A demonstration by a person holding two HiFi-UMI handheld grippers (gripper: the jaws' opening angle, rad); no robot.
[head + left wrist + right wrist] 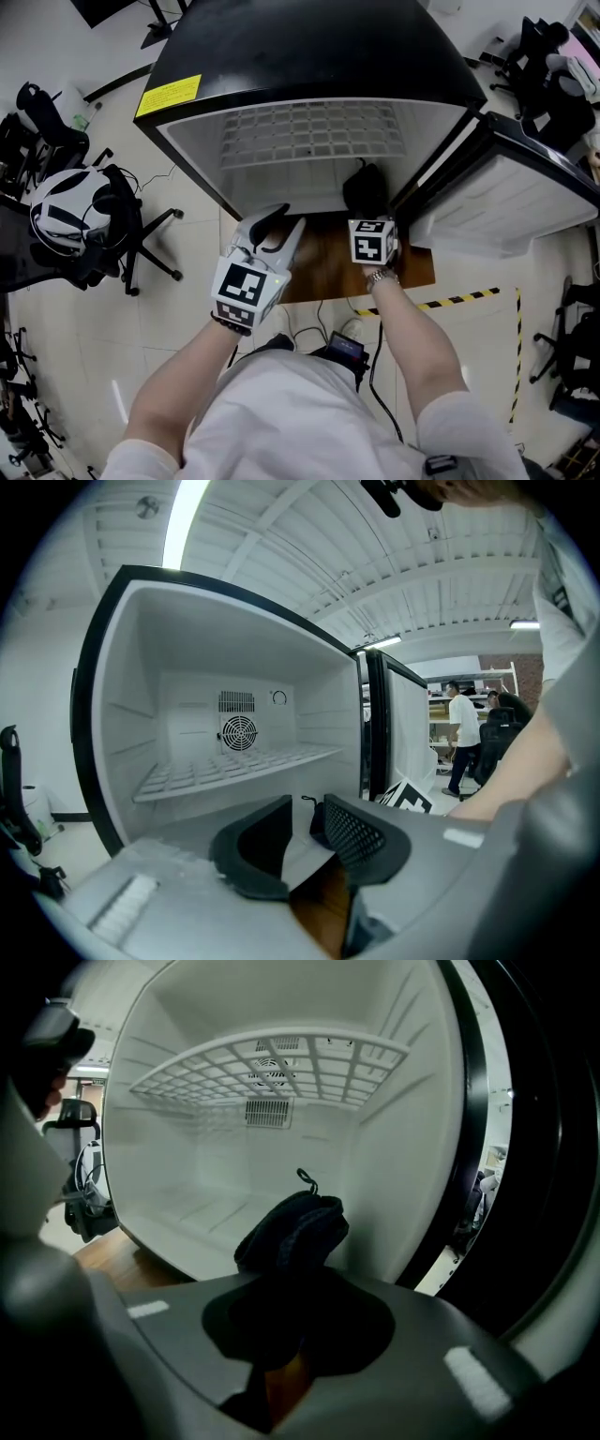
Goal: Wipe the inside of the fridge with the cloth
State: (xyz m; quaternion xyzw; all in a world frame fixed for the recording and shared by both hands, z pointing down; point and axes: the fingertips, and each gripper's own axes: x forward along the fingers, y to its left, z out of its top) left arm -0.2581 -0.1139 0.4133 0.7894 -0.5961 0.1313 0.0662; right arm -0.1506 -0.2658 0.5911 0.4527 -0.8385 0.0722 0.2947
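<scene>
A small black fridge [309, 47] stands open on a wooden board [328, 267], its door [511, 192] swung out to the right. The inside is white, with a wire shelf [309, 131] and a fan grille [238, 731] on the back wall. My right gripper [367, 211] is shut on a dark cloth [366, 186] at the fridge's front opening, near the right wall. In the right gripper view the cloth [295, 1227] bunches up above the jaws over the fridge floor [187, 1213]. My left gripper [272, 223] hovers open and empty just outside the opening, to the left.
An office chair carrying a white and black helmet [66, 211] stands to the left. Yellow-black tape [459, 300] marks the floor on the right, and more chairs [553, 66] stand at the far right. A person [461, 726] stands far behind the door.
</scene>
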